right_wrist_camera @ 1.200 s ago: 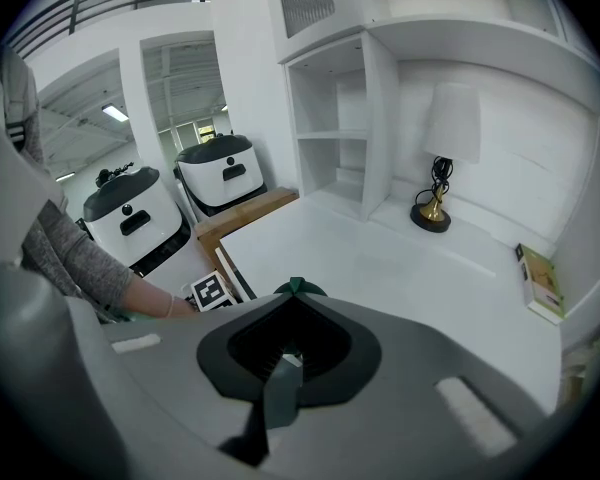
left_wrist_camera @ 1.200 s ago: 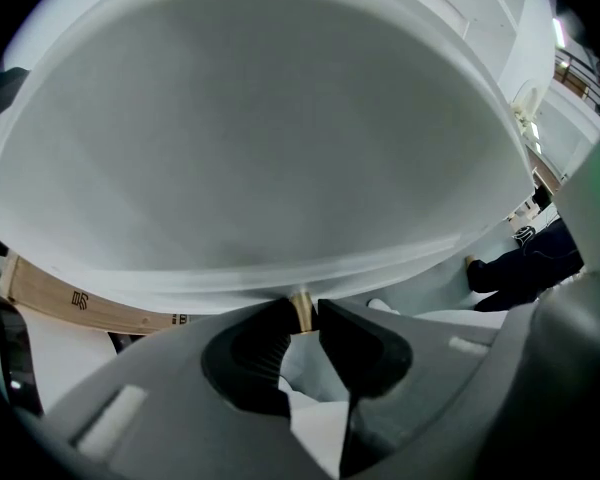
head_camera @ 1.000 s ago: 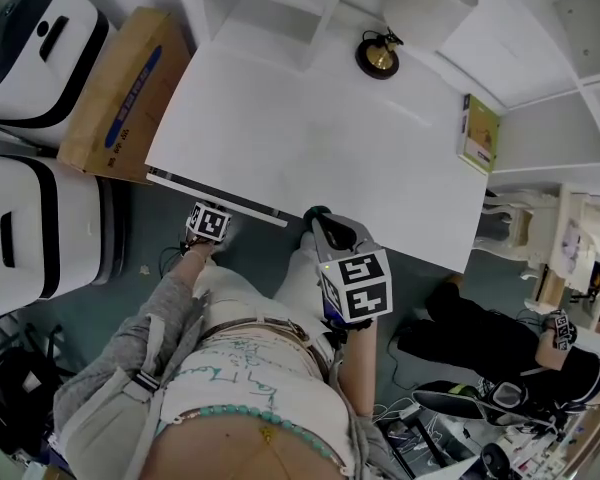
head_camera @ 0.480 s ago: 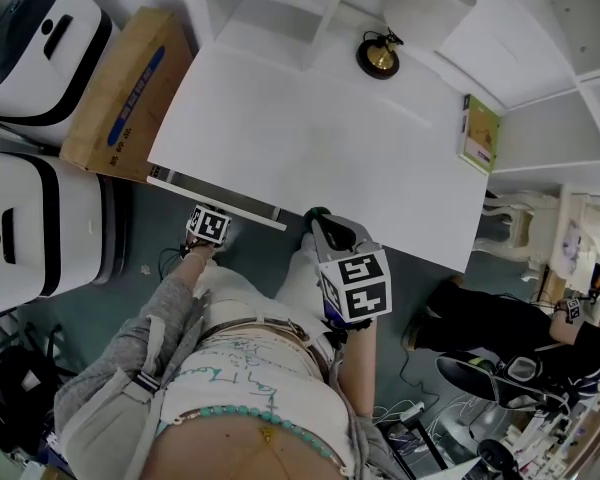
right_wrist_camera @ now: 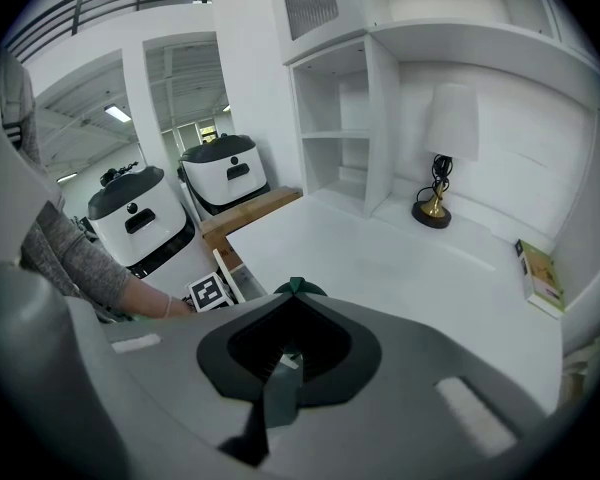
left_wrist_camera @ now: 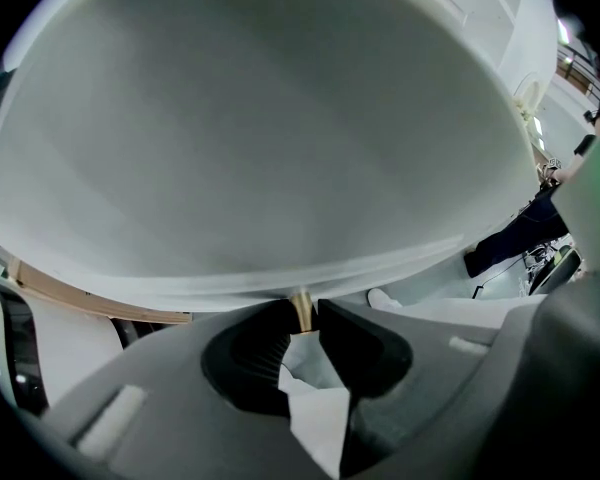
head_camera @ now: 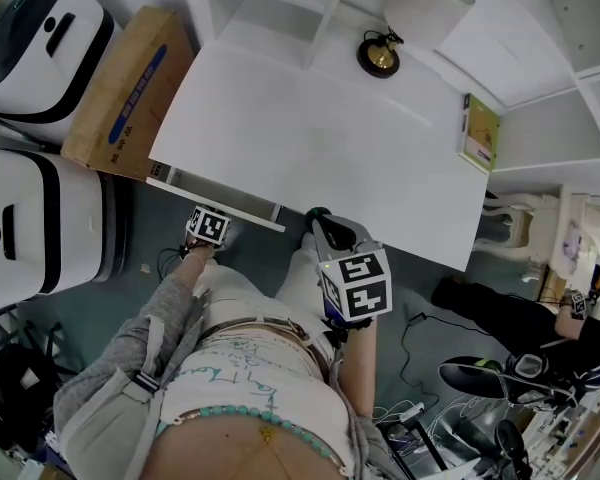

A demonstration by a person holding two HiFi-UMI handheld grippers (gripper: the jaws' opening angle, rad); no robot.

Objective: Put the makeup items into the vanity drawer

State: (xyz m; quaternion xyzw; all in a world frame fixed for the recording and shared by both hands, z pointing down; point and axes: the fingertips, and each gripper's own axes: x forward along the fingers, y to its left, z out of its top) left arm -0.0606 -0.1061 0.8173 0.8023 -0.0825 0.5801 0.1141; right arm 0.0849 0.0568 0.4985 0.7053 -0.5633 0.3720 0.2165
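Observation:
The white vanity [head_camera: 320, 138] fills the middle of the head view. Its drawer [head_camera: 235, 206] at the front left stands slightly pulled out. My left gripper [head_camera: 210, 218] is at the drawer front, shut on the small brass knob [left_wrist_camera: 302, 308], which sits between its dark pads [left_wrist_camera: 258, 353]. My right gripper [head_camera: 318, 218] hovers at the vanity's front edge, right of the drawer. It is shut on a dark green item [right_wrist_camera: 291, 288] that pokes out past its tips. The drawer's inside is hidden.
A small lamp [head_camera: 379, 56] with a brass base stands at the back of the vanity and a green box [head_camera: 479, 133] lies at its right edge. A cardboard box [head_camera: 120, 88] and white machines [head_camera: 30, 28] are to the left. A person [head_camera: 525, 328] crouches at the right.
Both grippers and the drawer stay where they were. Only the person in dark clothes at the right has shifted.

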